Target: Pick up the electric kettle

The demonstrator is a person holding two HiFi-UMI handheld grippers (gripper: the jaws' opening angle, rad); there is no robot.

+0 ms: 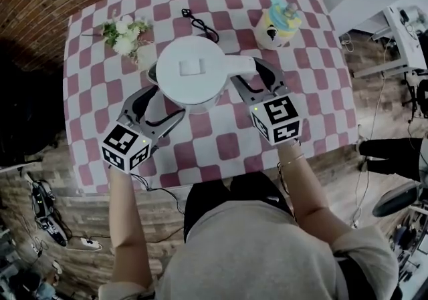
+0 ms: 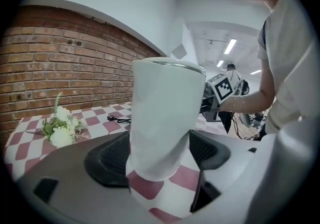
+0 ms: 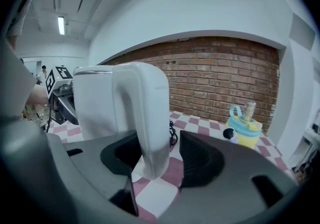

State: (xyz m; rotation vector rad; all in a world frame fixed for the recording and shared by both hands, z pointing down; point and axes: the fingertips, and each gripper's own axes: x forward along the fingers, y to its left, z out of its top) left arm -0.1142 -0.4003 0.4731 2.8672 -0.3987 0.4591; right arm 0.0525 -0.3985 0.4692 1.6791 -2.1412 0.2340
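Observation:
A white electric kettle (image 1: 190, 71) stands in the middle of the red-and-white checked table (image 1: 314, 91), its handle (image 1: 239, 65) pointing right. My left gripper (image 1: 164, 101) comes in from the front left and is open; in the left gripper view the lower body of the kettle (image 2: 165, 118) fills the space between the pads of that gripper (image 2: 160, 155). My right gripper (image 1: 251, 75) is open around the handle. In the right gripper view the handle (image 3: 152, 118) hangs between the pads of that gripper (image 3: 157, 155), with cloth showing on its right side.
A bunch of white flowers (image 1: 124, 33) lies at the back left of the table. A yellow and turquoise cup (image 1: 279, 21) stands at the back right. A black cable (image 1: 197, 23) lies behind the kettle. The table's front edge is just under my forearms.

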